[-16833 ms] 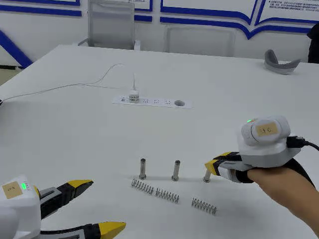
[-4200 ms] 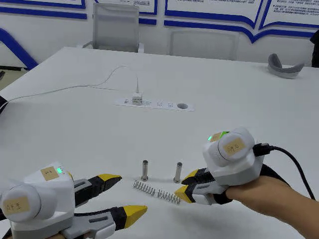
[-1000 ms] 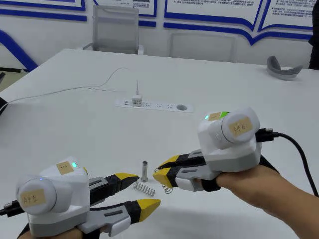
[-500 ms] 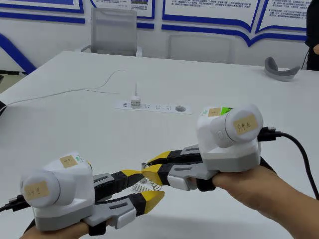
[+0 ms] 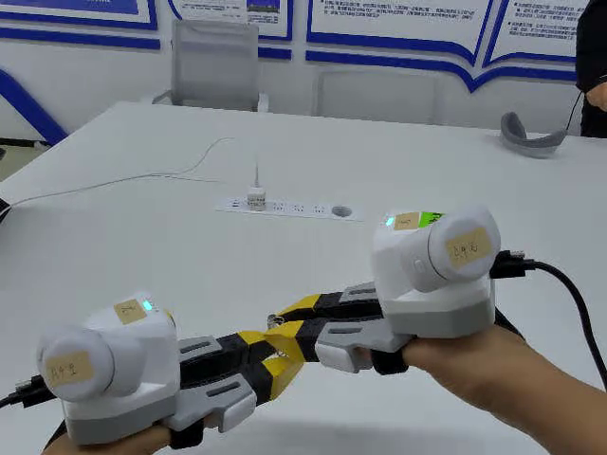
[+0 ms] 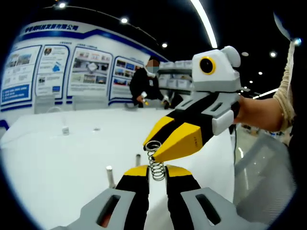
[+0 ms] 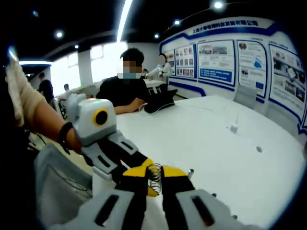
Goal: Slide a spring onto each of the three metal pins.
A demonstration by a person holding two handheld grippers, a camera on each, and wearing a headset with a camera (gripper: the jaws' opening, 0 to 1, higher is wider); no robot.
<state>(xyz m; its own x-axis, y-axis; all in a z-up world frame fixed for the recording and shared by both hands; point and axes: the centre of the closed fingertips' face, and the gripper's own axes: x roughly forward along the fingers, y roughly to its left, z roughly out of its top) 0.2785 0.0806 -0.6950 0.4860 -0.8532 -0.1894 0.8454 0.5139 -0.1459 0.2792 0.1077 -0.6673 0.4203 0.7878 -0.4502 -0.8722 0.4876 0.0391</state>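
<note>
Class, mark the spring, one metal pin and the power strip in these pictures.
spring (image 6: 156, 165): left gripper view, on its middle coils.
metal pin (image 6: 110, 176): left gripper view, on its shaft.
power strip (image 5: 285, 207): head view, on its top face.

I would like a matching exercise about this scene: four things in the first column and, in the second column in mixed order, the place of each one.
Column one:
1. spring
2. power strip
3. chair
4. grey curved band

Column two:
A. on the table, at its far right
B. behind the table's far side
C. gripped by both the left tool and the right tool
D. in the middle of the table, with a white plug in it

Pairs: 1-C, 2-D, 3-B, 4-A
</note>
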